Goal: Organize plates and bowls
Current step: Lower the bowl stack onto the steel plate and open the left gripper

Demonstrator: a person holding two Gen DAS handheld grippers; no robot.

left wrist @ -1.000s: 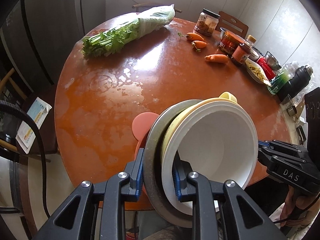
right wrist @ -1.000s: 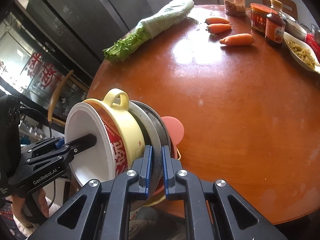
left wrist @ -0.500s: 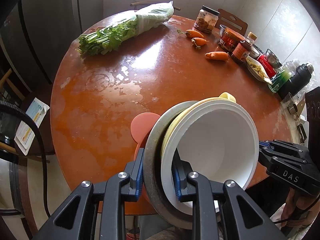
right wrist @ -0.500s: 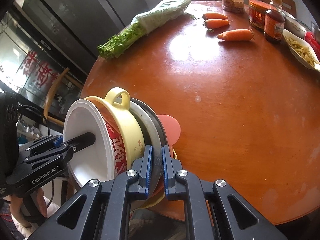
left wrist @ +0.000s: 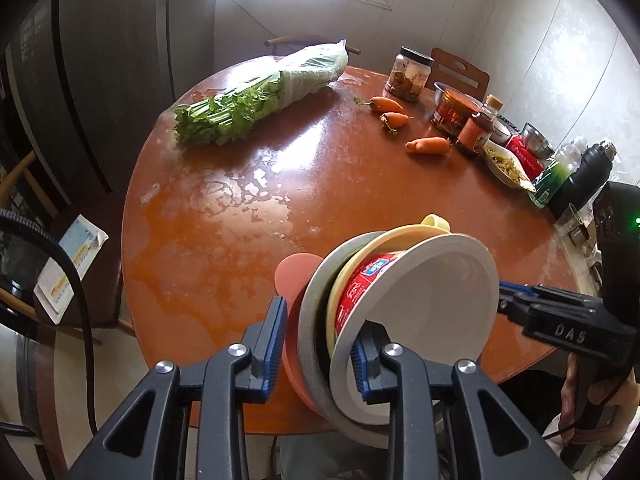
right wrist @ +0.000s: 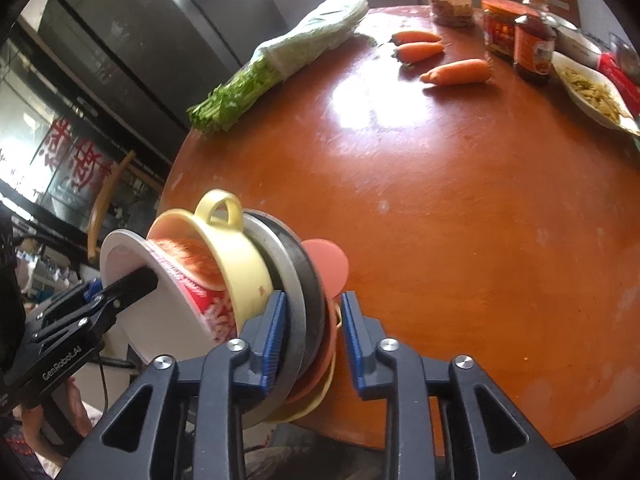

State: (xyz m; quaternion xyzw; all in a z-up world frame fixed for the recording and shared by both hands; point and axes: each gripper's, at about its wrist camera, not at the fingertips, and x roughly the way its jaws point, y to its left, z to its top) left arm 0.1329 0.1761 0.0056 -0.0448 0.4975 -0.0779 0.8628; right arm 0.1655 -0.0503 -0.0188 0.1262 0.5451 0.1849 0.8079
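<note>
Left wrist view: the round brown table (left wrist: 248,240) has a wide bare middle. Its near edge runs under the stack of dishes (left wrist: 400,280), which stands tilted on its side right at that edge. The far right rim is crowded with jars and bottles. The stack is one pink plate (left wrist: 292,280), one grey plate (left wrist: 316,300), one yellow bowl (left wrist: 400,236) with a loop handle, and one red printed paper bowl (left wrist: 432,312), white inside. The left gripper (left wrist: 318,340) straddles the stack. One pad lies against the pink plate's back and the other inside the paper bowl, and the jaws are easing open. The right gripper (left wrist: 508,296) comes in from the right, marked "DAS", with a hand (left wrist: 580,396) on its grip. Three carrots (left wrist: 428,145) and one bagged bunch of greens (left wrist: 256,100) lie at the far side.

Right wrist view: the table is open ahead and to the right, and its edge drops off close at the left. The right gripper's jaws are opening around the plates. The left pad is at the grey plate, and the right pad stands clear of the pink one. A darker plate shows between the grey and the pink. The left gripper reads "GenRobot.AI", one finger inside the paper bowl. The bowl's red print is unreadable.
</note>
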